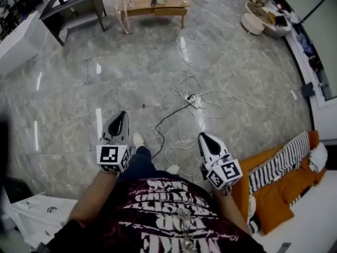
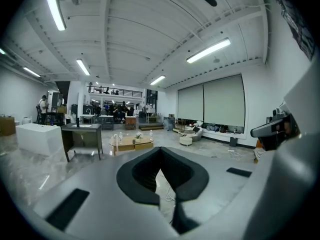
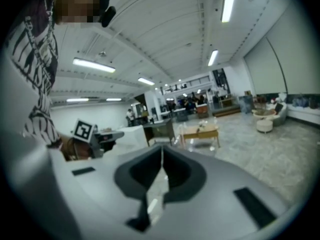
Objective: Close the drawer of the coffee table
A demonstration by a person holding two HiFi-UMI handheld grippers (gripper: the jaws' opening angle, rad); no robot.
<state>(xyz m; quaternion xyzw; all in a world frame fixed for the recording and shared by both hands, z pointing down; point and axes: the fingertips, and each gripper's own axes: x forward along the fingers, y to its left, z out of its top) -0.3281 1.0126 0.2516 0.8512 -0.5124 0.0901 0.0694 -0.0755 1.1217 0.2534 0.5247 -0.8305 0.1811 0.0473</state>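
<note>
The wooden coffee table (image 1: 154, 6) stands far off at the top of the head view, with small items on its top; whether its drawer is out I cannot tell from here. It also shows small in the left gripper view as the coffee table (image 2: 131, 143) and in the right gripper view as the coffee table (image 3: 200, 132). My left gripper (image 1: 122, 115) and right gripper (image 1: 202, 137) are held close to my body, several metres from the table. Both are shut with nothing between the jaws.
White and black cables (image 1: 190, 101) with a power strip sprawl across the marble floor between me and the table. A dark desk (image 1: 73, 3) stands at upper left, round ottomans (image 1: 253, 21) at upper right, and an orange sofa (image 1: 284, 188) with a striped blanket at my right.
</note>
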